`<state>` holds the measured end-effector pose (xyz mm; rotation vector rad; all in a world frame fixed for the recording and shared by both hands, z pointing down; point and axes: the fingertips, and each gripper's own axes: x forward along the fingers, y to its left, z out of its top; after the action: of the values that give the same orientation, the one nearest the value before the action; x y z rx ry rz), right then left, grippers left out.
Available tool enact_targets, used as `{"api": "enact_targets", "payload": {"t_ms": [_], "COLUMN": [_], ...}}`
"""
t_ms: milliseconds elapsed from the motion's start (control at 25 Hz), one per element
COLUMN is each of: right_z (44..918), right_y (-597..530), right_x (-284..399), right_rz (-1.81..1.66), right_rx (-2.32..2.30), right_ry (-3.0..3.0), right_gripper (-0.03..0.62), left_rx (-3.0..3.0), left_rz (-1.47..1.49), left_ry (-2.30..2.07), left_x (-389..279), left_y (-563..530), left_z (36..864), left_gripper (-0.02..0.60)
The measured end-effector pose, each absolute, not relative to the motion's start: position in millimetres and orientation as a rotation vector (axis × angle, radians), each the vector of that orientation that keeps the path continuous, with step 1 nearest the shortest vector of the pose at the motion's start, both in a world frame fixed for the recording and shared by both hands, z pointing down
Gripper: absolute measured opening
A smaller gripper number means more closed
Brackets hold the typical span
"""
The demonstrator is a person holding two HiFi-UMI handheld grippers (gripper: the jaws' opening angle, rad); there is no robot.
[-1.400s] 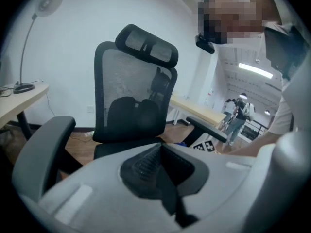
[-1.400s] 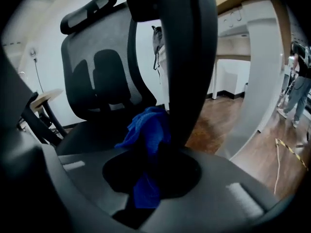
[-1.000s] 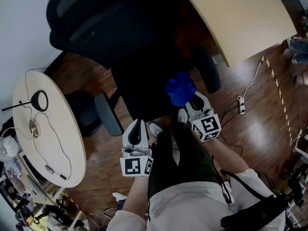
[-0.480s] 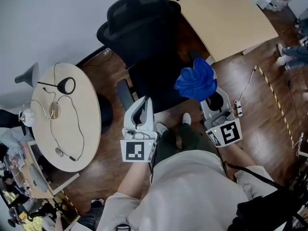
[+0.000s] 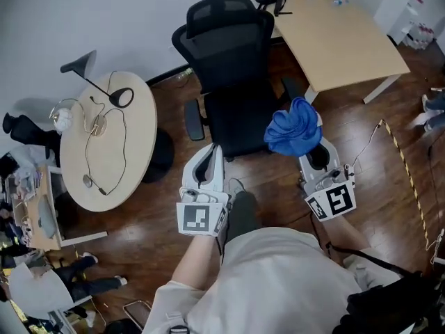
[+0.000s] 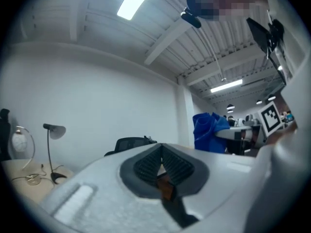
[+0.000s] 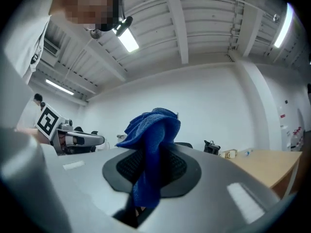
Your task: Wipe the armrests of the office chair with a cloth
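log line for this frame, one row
phase: pre-wipe | left gripper: shut, empty | right gripper: shut on cloth | cloth: clear of chair

The cloth (image 5: 294, 132) in the right tongs (image 5: 313, 152) is deep blue. The right tongs and the left tongs (image 5: 208, 155) are pale grey with black ribbed pads and black-and-white square markers. Ahead of the tongs, the office chair (image 5: 233, 54) is black all over. The floor (image 5: 160, 207) beneath them is dark brown wood. The round counter (image 5: 132, 138) left of the left tongs is pale beige.
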<state>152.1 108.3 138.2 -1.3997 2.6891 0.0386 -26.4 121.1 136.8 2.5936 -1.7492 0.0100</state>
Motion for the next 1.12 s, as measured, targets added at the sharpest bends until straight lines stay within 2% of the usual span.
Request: {"api": "enact_targets", "payload": {"t_ms": [240, 440, 680, 1120], "right_z": [127, 109, 108, 105], "right_y": [222, 285, 333, 341], "right_x": [217, 248, 253, 240], "right_rz": [0.041, 0.062, 0.076, 0.037], "right_rx": [-1.337, -1.31, -1.318, -1.368], "right_ry": [2.703, 2.693, 2.686, 2.712], "right_gripper": [0.067, 0.069, 0.068, 0.067], "left_rx": [2.519, 2.51, 2.528, 2.507], "left_rz": [-0.032, -0.003, -0.05, -0.009], "left_ry": [-1.81, -1.806, -1.814, -1.801], "left_x": [36, 55, 53, 30], "left_y": [246, 318, 357, 368], "left_z": [129, 116, 107, 108], "left_gripper": [-0.002, -0.002, -0.002, -0.002]}}
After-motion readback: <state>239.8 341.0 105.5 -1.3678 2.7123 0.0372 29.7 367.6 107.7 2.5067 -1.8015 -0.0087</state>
